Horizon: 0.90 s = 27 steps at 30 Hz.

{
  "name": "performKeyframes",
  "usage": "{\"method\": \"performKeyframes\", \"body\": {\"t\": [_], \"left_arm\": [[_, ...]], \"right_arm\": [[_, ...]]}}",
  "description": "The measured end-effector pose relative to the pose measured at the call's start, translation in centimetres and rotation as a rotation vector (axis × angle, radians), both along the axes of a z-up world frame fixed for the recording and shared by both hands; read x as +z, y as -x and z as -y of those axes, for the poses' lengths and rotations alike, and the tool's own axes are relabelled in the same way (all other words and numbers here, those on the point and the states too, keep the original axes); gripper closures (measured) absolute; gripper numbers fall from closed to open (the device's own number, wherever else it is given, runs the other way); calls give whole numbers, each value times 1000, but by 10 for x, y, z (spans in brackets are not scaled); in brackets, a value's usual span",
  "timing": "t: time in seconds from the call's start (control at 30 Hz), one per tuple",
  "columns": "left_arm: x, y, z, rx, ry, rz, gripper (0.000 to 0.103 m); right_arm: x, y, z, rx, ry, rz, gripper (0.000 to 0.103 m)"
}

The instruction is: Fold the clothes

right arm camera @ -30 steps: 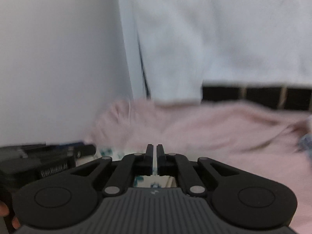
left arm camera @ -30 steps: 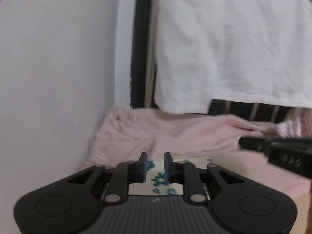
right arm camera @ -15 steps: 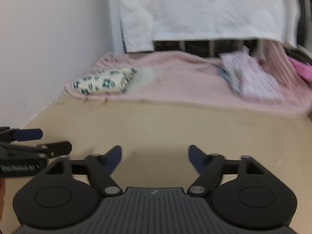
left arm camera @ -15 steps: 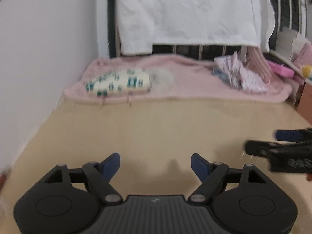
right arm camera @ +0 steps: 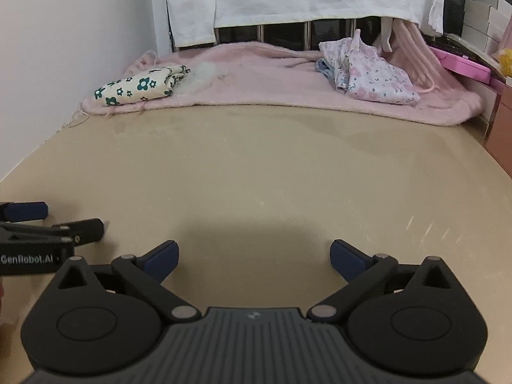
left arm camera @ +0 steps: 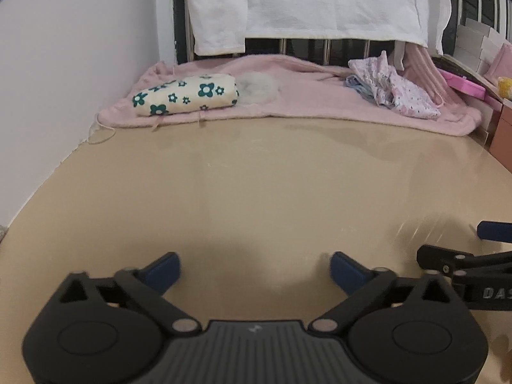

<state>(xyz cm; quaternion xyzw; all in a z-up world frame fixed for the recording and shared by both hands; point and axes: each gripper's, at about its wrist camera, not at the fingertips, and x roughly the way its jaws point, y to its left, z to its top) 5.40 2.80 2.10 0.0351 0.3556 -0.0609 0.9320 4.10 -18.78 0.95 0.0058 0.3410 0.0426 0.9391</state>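
A folded cream garment with green flowers (left arm camera: 187, 98) lies on the pink blanket (left arm camera: 304, 108) at the far left; it also shows in the right wrist view (right arm camera: 140, 90). A crumpled pink floral garment (left arm camera: 395, 91) lies on the blanket at the far right, and shows in the right wrist view (right arm camera: 368, 75). My left gripper (left arm camera: 254, 270) is open and empty, low over the near part of the beige table (left arm camera: 256, 176). My right gripper (right arm camera: 252, 257) is open and empty beside it, seen at the right edge of the left view (left arm camera: 464, 256).
A white cloth (left arm camera: 320, 0) hangs over a dark railing behind the blanket. A white wall (left arm camera: 64, 64) bounds the left side. Pink and white boxes (left arm camera: 473, 73) and a brown cabinet (left arm camera: 500, 134) stand at the right. A tuft of white fluff (left arm camera: 259, 84) lies next to the folded garment.
Both grippers let go of the folded flowered garment on the blanket, opened wide, and pulled back to the near side of the table.
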Motion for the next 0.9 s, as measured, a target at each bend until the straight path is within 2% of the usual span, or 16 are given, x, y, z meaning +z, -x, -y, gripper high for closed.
{"method": "performKeyframes", "body": {"t": [0.33,0.9], "left_arm": [[-1,1,3,13,2,10,0],[-1,2,5,14,6,10,0]], "right_arm": [[-2,2,-7,-62,27,-2,0],[-2,1,-4,-57,20,-3,1]]}}
